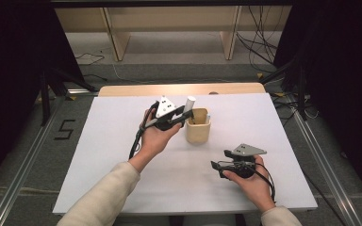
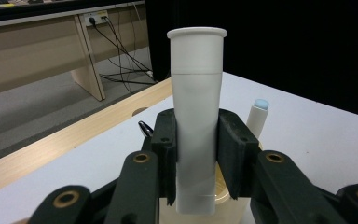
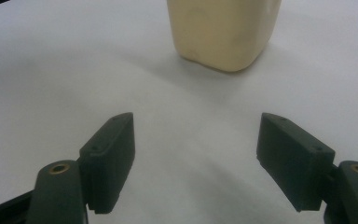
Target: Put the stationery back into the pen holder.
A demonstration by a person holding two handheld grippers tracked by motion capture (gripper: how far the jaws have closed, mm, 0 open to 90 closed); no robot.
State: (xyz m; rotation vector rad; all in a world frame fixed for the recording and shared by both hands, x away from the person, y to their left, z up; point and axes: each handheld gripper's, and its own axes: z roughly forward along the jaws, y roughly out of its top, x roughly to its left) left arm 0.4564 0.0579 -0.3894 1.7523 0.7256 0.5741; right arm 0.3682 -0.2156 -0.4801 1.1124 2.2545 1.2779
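The left hand-held gripper (image 2: 196, 154) pinches an upright white tube (image 2: 196, 116) over the mouth of the wooden holder (image 1: 198, 126) at the middle of the worktop (image 1: 113, 141), forearm reaching in diagonally. The right hand-held gripper (image 3: 196, 163) lies low near the worktop's front right, jaws spread and empty, pointing toward the holder.

Looks like some kind of lab or recording studio setup. Black curtains (image 1: 9, 70) are hanging down both sides, cables (image 1: 259, 42) are trailing over the grey carpet by a wall socket (image 2: 95, 18), and metal rails (image 1: 19, 174) are running along the floor past the white-covered table (image 1: 122, 117), beside a taped floor marking (image 1: 65, 129).
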